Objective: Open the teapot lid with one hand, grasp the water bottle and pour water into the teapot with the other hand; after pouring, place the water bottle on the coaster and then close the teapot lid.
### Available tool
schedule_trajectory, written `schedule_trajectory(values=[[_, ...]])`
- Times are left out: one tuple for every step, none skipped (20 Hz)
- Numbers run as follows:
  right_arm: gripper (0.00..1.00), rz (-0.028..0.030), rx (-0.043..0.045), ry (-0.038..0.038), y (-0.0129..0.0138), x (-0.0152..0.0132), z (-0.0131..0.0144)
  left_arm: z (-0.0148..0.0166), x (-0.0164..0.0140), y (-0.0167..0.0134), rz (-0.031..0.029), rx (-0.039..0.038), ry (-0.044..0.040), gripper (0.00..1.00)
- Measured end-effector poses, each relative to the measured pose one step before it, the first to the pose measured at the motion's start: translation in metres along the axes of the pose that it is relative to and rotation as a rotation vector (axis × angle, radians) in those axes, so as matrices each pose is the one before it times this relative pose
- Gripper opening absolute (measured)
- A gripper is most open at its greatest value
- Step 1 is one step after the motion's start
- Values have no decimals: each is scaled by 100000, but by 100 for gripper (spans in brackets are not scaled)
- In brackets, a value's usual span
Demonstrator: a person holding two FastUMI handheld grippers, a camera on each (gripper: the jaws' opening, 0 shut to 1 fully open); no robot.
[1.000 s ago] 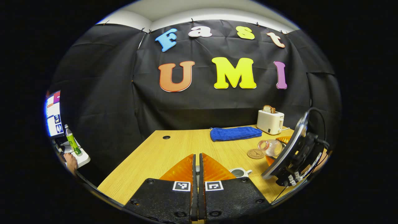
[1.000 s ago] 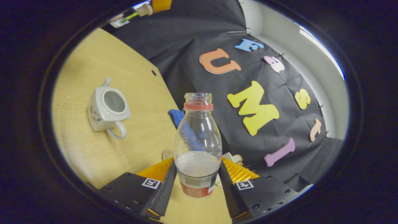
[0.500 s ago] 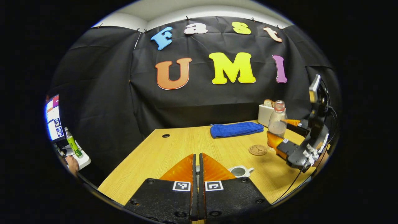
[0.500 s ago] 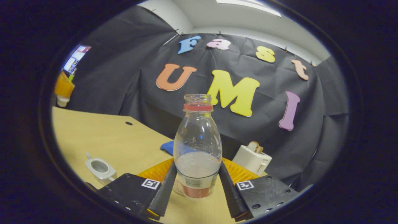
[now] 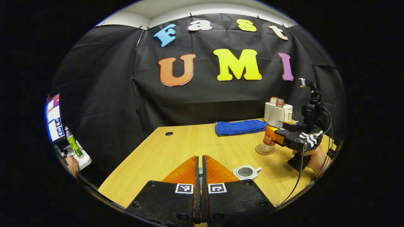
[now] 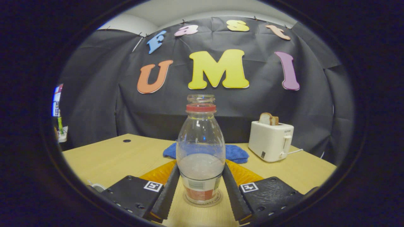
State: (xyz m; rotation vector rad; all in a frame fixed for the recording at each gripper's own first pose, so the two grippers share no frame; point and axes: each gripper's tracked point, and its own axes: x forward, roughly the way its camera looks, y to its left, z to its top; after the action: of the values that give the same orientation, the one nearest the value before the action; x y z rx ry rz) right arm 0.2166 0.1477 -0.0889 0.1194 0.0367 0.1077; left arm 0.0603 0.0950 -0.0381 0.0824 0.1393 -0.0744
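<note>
The white teapot (image 5: 246, 172) stands on the wooden table (image 5: 176, 148) with its top uncovered, just right of my left gripper (image 5: 199, 168). That gripper is shut, and a small pale bit of the teapot lid (image 5: 200, 171) shows between its fingertips. The clear water bottle (image 6: 201, 148), partly full and uncapped, stands upright on the round coaster (image 6: 217, 199). My right gripper (image 6: 200, 170) is shut on its lower body. In the left gripper view the bottle (image 5: 275, 121) and coaster (image 5: 263, 150) sit at the right with the right gripper (image 5: 277, 135) around the bottle.
A blue towel (image 5: 240, 127) lies at the back of the table, and a white toaster (image 6: 270, 141) with bread stands to its right. A cable hole (image 5: 169, 133) is at the back left. A monitor (image 5: 53, 116) and a green bottle (image 5: 73, 145) are off the table's left.
The right gripper has swung the bottle from tilted to upright and brought it down onto the coaster. The left gripper has stayed shut in place.
</note>
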Motion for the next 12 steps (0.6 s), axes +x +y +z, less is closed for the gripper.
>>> schedule_trajectory(values=[[76, -108, 1632, 1114, -216, 425, -343, -209, 95, -35, -6, 80, 417, 3], [76, 254, 709, 748, -198, 259, -405, -67, 119, -94, -128, 137, 397, 3], [77, -241, 167, -83, -194, 309, -94, -74, 97, -99, 4, 153, 280, 3], [77, -639, -962, 631, -303, 95, -281, -67, 37, -21, -2, 217, 254, 4], [77, -474, -1410, 386, -123, 88, -169, -79, 62, -66, 14, 198, 146, 4], [76, -367, -1232, 270, 33, -24, -220, 14, 4, -30, 12, 282, 43, 3], [77, -83, -371, 492, -81, 78, -151, -1, -86, -128, -101, 279, -62, 3], [78, 160, -184, 732, 44, 106, -246, 14, -75, -84, -182, 210, -46, 3], [78, -42, -12, 209, 28, 70, -69, 69, -2, -97, -291, 213, -119, 3], [78, 135, -80, 291, 116, -3, -73, 61, -82, -118, -144, 233, -142, 3], [78, 262, -82, 100, 87, 3, -23, 43, 7, -68, -60, 335, -75, 3], [78, 321, 191, 99, 132, -72, -33, 63, -3, -46, -111, 198, -35, 3]])
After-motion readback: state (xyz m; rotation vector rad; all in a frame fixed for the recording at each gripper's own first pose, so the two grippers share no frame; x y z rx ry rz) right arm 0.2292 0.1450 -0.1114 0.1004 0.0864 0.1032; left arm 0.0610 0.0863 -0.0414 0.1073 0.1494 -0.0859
